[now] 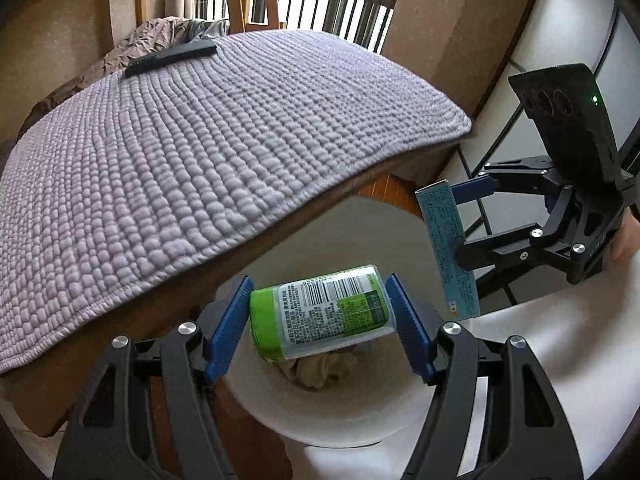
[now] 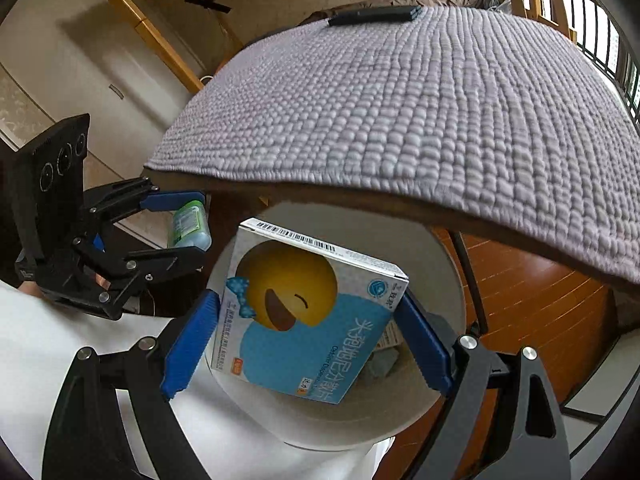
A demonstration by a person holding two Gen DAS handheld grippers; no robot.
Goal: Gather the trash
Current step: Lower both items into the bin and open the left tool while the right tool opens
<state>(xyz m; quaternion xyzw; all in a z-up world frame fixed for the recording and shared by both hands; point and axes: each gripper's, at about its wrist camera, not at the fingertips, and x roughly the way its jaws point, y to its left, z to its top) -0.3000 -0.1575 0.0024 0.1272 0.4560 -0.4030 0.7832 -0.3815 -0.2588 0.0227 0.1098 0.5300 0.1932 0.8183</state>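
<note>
Over the bin (image 1: 360,412), left hand-held gripper (image 1: 322,314) clamps bottle (image 1: 320,312)

A green-capped plastic bottle (image 1: 320,312) lies sideways above the white bin (image 1: 360,420). A flat blue medicine box (image 2: 304,316) with a yellow face hangs tilted over the bin too.
</note>
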